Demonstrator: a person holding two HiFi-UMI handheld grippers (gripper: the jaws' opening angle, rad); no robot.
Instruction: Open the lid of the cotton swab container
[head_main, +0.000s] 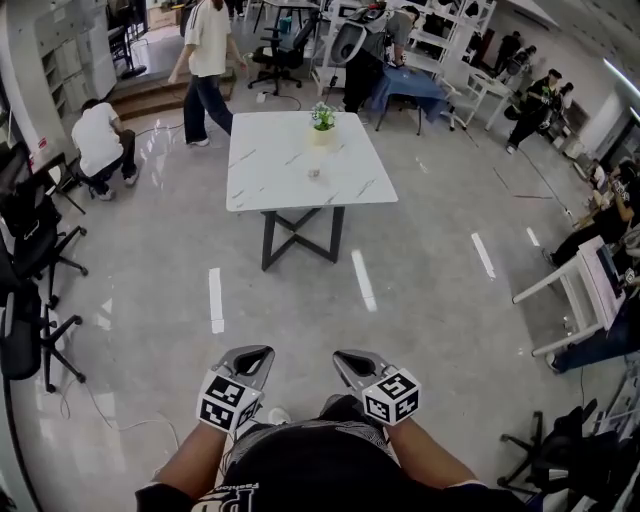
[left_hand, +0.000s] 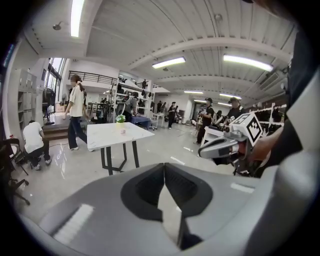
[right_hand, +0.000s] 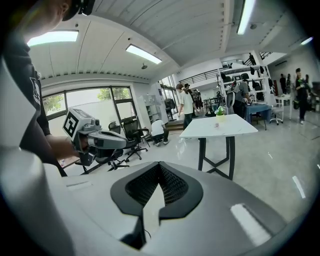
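A small container (head_main: 314, 173), too far off to make out in detail, stands on a white marble table (head_main: 270, 180) across the floor, near a potted plant (head_main: 322, 118). The same table (left_hand: 107, 136) and plant (left_hand: 120, 119) show in the left gripper view. In the right gripper view the container (right_hand: 216, 125) is a tiny speck on the table (right_hand: 230, 131). My left gripper (head_main: 260, 354) and right gripper (head_main: 347, 358) are held side by side close to my body, far from the table. Both are shut and hold nothing: the left gripper's (left_hand: 164, 166) jaws meet, as do the right gripper's (right_hand: 159, 164).
Grey tiled floor with white tape marks (head_main: 216, 298) lies between me and the table. Black office chairs (head_main: 35, 250) stand at the left, a white bench (head_main: 585, 290) at the right. A person (head_main: 204, 60) walks behind the table and another (head_main: 102, 145) crouches at the left.
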